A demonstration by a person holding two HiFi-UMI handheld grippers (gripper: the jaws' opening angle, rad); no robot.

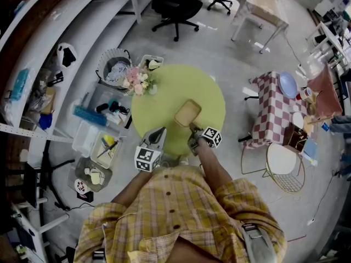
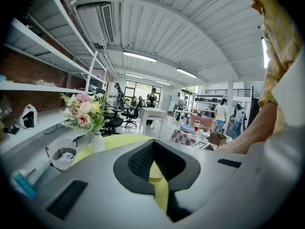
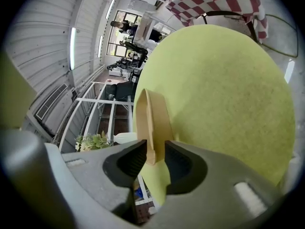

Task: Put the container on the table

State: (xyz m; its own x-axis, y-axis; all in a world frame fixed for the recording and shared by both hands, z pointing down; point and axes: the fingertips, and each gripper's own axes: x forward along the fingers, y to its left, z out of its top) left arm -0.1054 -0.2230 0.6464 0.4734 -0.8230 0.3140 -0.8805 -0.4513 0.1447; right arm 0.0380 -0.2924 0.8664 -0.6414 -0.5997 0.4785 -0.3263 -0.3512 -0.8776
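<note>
Two grippers are seen over the near edge of a round yellow-green table (image 1: 164, 100), each carried by a person in a yellow checked shirt (image 1: 181, 212). The tan container (image 1: 187, 114) is set on the table close to its middle, shallow and roughly rectangular, with its near end turned toward the person. The right gripper (image 1: 193, 131) is held at that near end. In the right gripper view its jaws are spread wide on either side of the container's rim (image 3: 150, 118), and a gap is left on each side, so the rim is not clamped. The left gripper (image 1: 156, 136) is held just inside the table's near edge, to the left of the container and apart from it. In the left gripper view its jaws are brought together at the tips, and nothing is gripped between them; only the table surface (image 2: 119, 142) is seen past them. A vase of pink and white flowers (image 1: 137, 81) is placed at the table's far left edge. A white mesh basket (image 1: 112, 67) is seen on the floor beyond that edge, and a table with a red checked cloth (image 1: 274, 106) stands well off to the right
</note>
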